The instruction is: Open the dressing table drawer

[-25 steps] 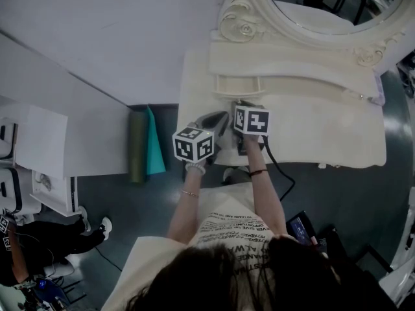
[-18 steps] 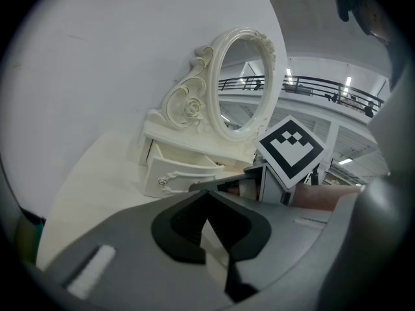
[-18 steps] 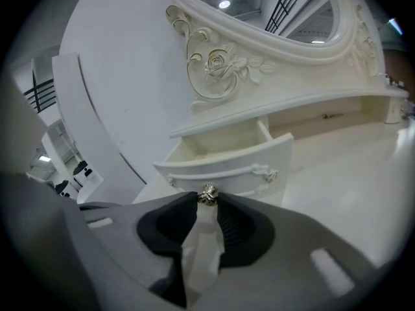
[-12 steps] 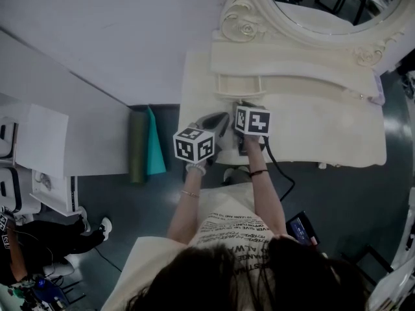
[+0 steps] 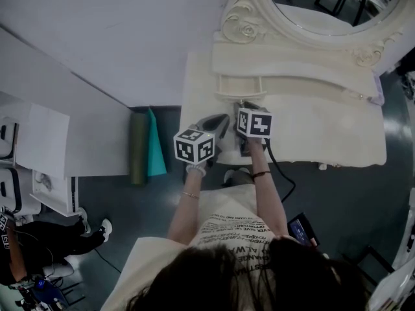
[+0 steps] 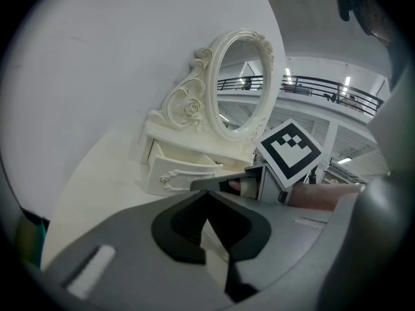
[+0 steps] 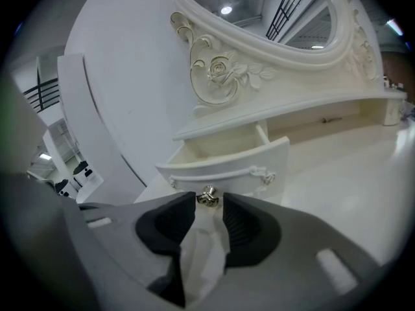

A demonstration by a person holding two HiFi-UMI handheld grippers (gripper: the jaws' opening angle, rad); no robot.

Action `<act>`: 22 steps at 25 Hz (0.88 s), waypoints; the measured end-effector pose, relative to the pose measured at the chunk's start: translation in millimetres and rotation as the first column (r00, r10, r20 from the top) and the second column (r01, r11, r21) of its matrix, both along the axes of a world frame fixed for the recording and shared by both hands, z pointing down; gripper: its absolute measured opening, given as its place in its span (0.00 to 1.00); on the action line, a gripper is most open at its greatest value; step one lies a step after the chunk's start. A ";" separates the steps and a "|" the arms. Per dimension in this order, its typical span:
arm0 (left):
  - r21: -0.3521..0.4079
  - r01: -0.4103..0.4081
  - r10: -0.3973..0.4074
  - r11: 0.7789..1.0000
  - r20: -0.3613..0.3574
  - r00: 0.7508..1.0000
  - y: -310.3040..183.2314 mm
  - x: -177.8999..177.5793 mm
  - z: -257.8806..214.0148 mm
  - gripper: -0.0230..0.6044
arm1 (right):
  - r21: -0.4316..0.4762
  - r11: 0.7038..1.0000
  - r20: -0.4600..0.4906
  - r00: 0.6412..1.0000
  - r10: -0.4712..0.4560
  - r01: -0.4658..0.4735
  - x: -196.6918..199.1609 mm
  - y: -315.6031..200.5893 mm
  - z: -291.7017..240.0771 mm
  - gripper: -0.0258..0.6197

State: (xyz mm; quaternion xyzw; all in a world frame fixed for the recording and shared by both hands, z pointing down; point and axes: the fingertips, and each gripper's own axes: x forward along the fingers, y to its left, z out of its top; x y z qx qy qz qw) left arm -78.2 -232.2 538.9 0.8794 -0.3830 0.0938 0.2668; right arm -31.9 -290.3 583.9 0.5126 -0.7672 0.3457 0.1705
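Pull looks done: the small cream carved drawer stands out beneath the ornate oval mirror, my right gripper has just been spreading its jaws off the little metal knob between them, the left gripper is pinched together on nothing, so next I'd back straight off.

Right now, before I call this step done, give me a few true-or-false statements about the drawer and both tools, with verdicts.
1. The drawer of the dressing table stands partly pulled out. True.
2. The right tool is clamped on the drawer's knob. False: the knob sits between its jaws, but they have just been opening and do not press on it.
3. The left tool holds a cloth. False: its jaws are together with nothing between them.
4. An oval mirror in a carved frame rises behind the drawer. True.
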 end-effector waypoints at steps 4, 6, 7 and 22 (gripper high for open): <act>0.002 -0.001 0.001 1.000 -0.002 1.000 0.4 1.5 -0.5 0.03 | 0.015 0.999 0.002 1.000 -0.030 0.030 1.4 5.4 -5.8 0.23; 0.006 -0.004 0.004 1.000 -0.004 1.000 0.2 3.0 -1.8 0.03 | 0.033 0.998 0.003 0.999 -0.047 0.047 4.1 8.1 -10.1 0.23; 0.009 -0.005 0.005 1.000 -0.006 1.000 0.0 3.5 -2.7 0.03 | 0.045 0.997 0.004 0.998 -0.059 0.059 5.5 9.3 -12.8 0.23; 0.086 -0.057 0.058 0.995 -0.009 0.998 9.6 13.9 -26.0 0.03 | 0.280 0.933 0.075 0.964 -0.255 0.226 -3.5 41.5 -70.9 0.16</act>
